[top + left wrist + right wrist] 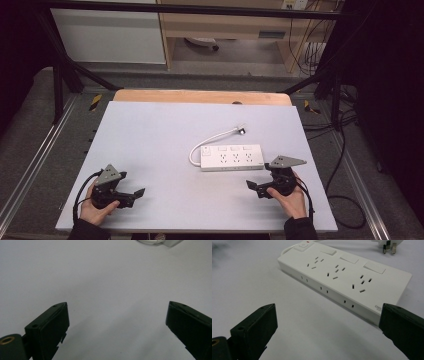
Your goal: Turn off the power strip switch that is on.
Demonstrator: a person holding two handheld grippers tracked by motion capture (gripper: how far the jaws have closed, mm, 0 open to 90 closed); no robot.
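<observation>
Left gripper: sitting in the person's hand at the near left of the pale surface, fingers standing wide apart over bare board, gripping nothing. Power strip: white, lying flat right of centre, its cable curling back to a plug. Right gripper: resting near the strip's front edge, apart from it, fingers spread wide and holding nothing.
</observation>
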